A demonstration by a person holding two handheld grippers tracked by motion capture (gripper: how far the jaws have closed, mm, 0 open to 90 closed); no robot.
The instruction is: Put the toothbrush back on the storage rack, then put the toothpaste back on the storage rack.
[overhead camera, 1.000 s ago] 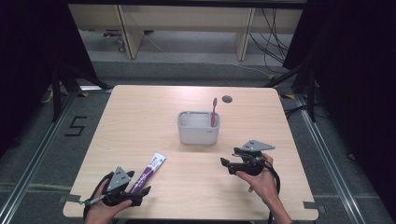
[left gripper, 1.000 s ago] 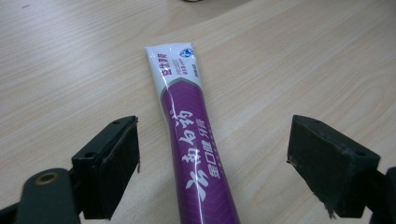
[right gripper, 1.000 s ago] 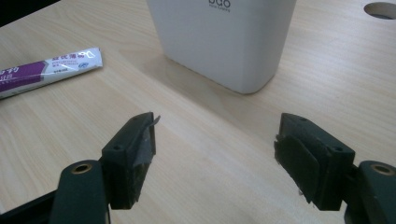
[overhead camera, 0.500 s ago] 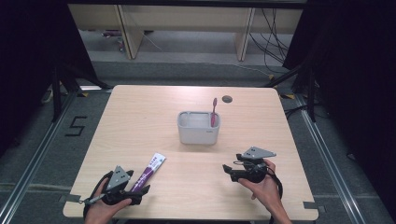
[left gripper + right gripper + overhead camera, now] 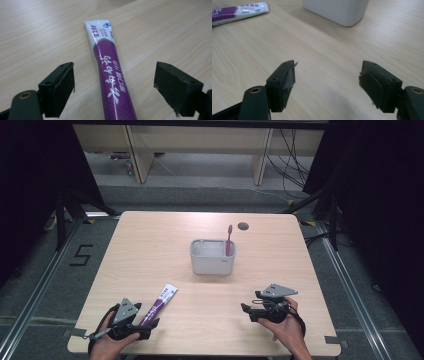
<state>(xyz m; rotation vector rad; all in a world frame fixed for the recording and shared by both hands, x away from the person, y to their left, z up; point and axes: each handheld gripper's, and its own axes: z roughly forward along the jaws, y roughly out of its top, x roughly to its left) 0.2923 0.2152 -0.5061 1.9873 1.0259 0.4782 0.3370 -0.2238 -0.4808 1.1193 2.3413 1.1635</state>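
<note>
Since a second ago my right gripper point(image 5: 250, 309) has drawn back from the middle of the table toward its near edge, and it now sits low at about 5 o'clock from the white holder point(image 5: 212, 257). My left gripper point(image 5: 145, 326) has hardly moved and stays at the near-left corner. I read that as the right side having finished its part and cleared out, which leaves the next piece of work to the left.

The right gripper's jaws stand wide apart over bare wood with nothing between them. The left gripper's jaws are just as wide. They straddle the purple toothpaste tube point(image 5: 110, 75) without touching it. The tube lies flat on the table point(image 5: 150, 250), running toward 1 o'clock with its white crimped end farthest from me.

The holder stands upright near the table's centre, at about 1 o'clock from the tube and well apart from it. A pink toothbrush point(image 5: 229, 240) stands in it against the right-hand wall, head up. Otherwise I see only pale interior. I judge the tube goes in there next.
</note>
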